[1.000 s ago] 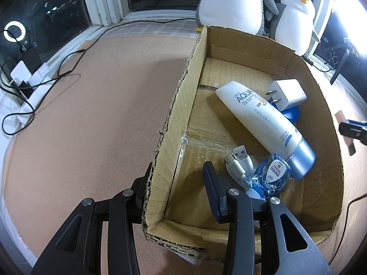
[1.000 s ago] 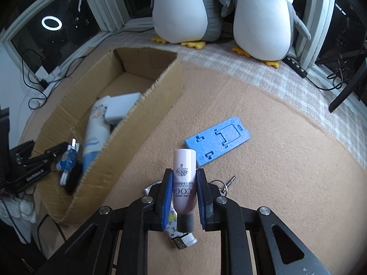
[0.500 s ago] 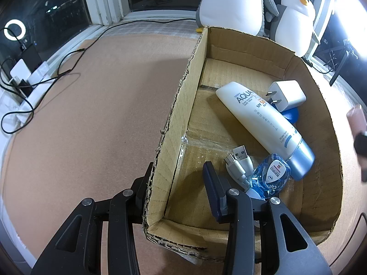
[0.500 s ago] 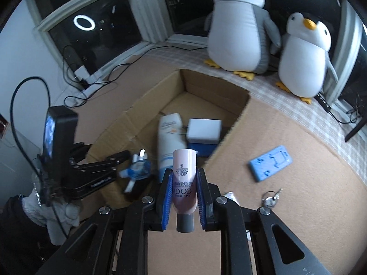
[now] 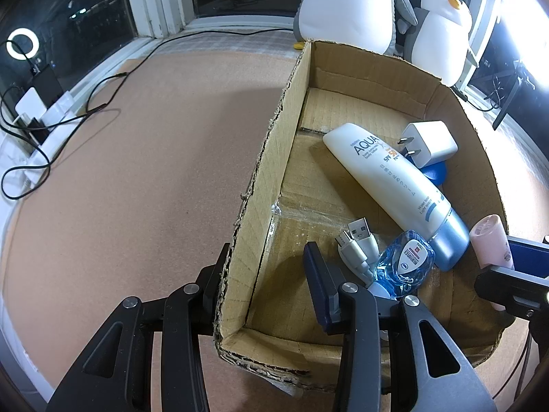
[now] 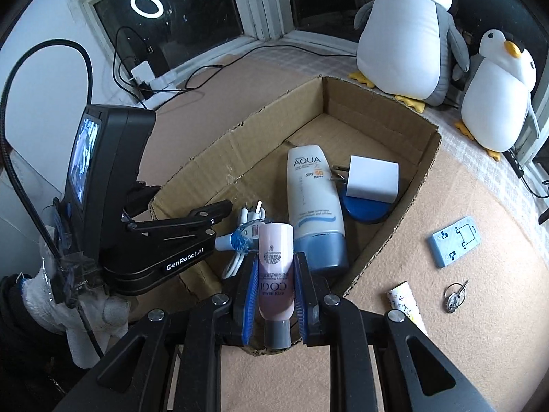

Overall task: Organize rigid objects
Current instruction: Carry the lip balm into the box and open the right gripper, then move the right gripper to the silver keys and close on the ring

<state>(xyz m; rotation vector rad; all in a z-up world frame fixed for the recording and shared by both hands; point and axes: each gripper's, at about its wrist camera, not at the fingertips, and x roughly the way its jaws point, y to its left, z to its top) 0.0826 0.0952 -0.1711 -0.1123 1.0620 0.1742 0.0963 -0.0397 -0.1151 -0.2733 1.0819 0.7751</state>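
1. I am carrying the pink tube point(image 6: 276, 267) clamped in the right gripper point(image 6: 274, 295); a second ago it was over the mat beside the blue stand point(image 6: 453, 240), now it is hanging over the near end of the cardboard box point(image 6: 405, 206)
2. I am keeping the left gripper point(image 5: 264, 285) in place, pinching the box wall
3. I think releasing comes next, beside the sunscreen point(image 6: 314, 202)

A: Printed text, white tube point(image 6: 314, 202) in the cardboard box point(image 6: 423, 168)?
B: "AQUA", "SPF 50".
A: Pink tube point(image 6: 276, 267)?
B: "COGI".
A: Left gripper point(image 5: 266, 276) body?
B: "GenRobot.AI".
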